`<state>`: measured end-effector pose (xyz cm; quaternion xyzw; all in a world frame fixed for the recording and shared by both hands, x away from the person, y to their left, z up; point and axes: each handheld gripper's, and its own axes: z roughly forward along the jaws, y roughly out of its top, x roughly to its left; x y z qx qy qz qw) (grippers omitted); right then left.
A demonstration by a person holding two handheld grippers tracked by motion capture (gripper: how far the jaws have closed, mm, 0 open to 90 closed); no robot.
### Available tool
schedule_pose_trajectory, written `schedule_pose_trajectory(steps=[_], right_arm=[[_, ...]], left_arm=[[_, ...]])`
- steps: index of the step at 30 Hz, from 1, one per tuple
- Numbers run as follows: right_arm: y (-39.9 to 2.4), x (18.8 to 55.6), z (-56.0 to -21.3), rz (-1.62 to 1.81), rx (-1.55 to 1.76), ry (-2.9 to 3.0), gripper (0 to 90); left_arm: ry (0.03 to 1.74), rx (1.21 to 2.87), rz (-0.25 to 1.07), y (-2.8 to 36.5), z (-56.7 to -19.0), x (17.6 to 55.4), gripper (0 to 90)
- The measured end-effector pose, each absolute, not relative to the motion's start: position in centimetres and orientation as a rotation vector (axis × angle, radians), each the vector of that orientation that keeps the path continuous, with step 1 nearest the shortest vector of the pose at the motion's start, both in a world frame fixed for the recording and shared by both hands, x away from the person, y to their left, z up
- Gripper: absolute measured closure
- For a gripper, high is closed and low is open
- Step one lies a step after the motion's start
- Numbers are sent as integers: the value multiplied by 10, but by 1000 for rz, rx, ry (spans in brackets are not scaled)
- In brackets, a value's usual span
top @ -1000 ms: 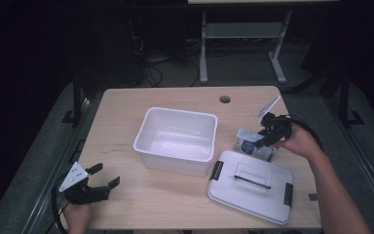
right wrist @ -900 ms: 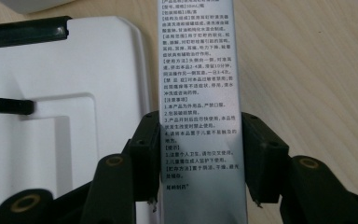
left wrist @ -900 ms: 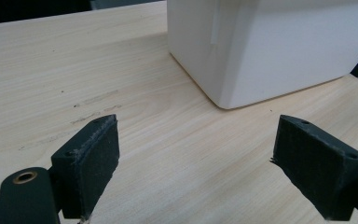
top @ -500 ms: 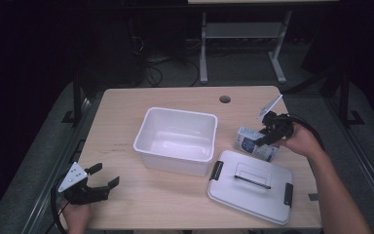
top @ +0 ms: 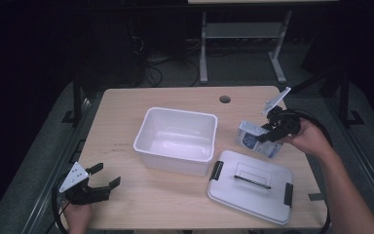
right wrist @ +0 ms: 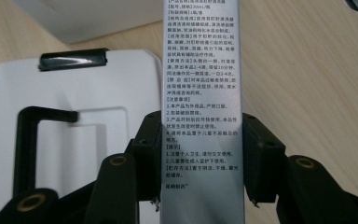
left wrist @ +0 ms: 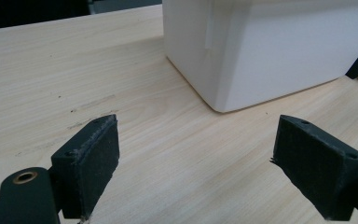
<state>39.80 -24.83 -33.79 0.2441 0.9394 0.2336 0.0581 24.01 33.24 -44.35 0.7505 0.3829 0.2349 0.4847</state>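
1. The right gripper has its jaws closed on the small carton. In the right gripper view both pads press the two narrow sides of the carton, and its printed face looks at the camera.
2. The long axis of the carton runs straight out from the jaws, along the gripper. In the high view it points to the left, toward the white bin.
3. The carton is above the table, between the bin and the right edge, just behind the grey lid which lies flat near the front.
4. The open bin lies to the left of the carton, so I judge that the next move is a carry to the left and then down into the bin. The right hand is much nearer to it.
5. The left gripper rests at the front left corner with its jaws wide and nothing between them; the bin's wall is ahead of it.
6. Against the earlier frames, the carton sits a little higher and seems lifted from the table. The left gripper has not moved.
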Motion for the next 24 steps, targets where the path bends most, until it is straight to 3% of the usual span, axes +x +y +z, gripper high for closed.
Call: schedule_pose_trajectory(steps=[24], right_arm=[[-238, 356, -292, 732, 680, 2845, 552]], left_arm=[[927, 1820, 569, 331, -443, 239, 136]])
